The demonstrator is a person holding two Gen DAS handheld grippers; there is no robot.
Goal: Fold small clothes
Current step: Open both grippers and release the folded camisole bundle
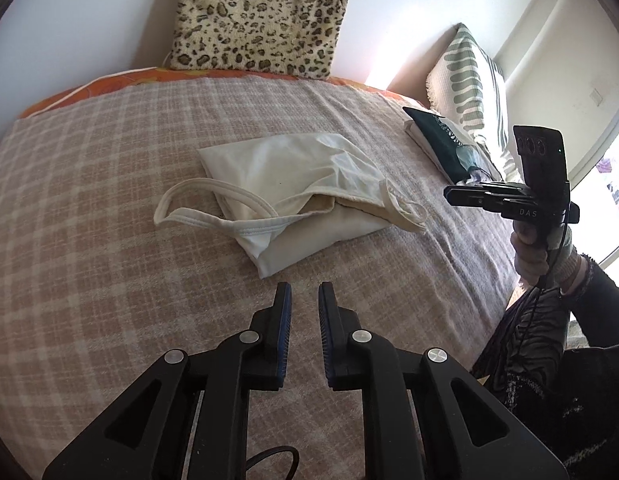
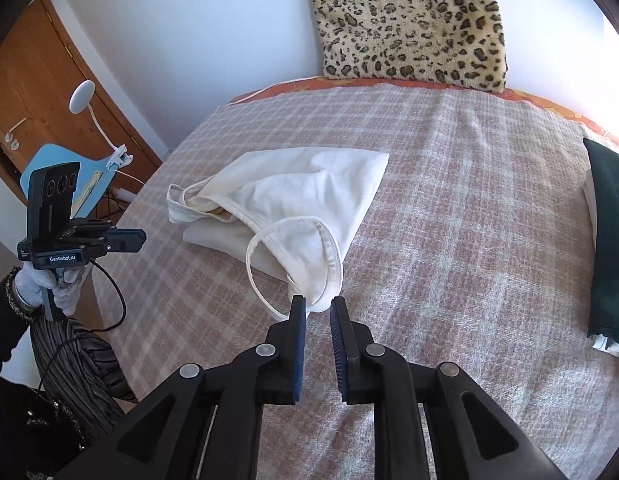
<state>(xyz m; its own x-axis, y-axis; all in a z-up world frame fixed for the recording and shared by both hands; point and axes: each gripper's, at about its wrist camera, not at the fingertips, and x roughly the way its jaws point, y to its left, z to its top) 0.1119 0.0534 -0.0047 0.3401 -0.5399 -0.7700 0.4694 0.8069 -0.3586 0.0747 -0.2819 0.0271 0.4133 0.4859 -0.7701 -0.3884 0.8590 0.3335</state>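
Note:
A small cream strappy top (image 1: 293, 192) lies partly folded on the checked bedspread (image 1: 109, 208), its straps loose at the near side. It also shows in the right wrist view (image 2: 293, 204). My left gripper (image 1: 304, 292) is open and empty, hovering just short of the top's near corner. My right gripper (image 2: 317, 306) is open, its tips at the top's lower corner by the strap loop, nothing clamped. The right gripper also shows at the right in the left wrist view (image 1: 453, 194); the left gripper shows at the left in the right wrist view (image 2: 139, 238).
A leopard-print cushion (image 1: 261, 16) stands against the wall at the bed's far edge. A folded dark green garment (image 2: 613, 240) lies on the bed's right side beside a striped pillow (image 1: 469, 88). A wooden door (image 2: 33, 92) and a blue chair (image 2: 65, 172) stand left of the bed.

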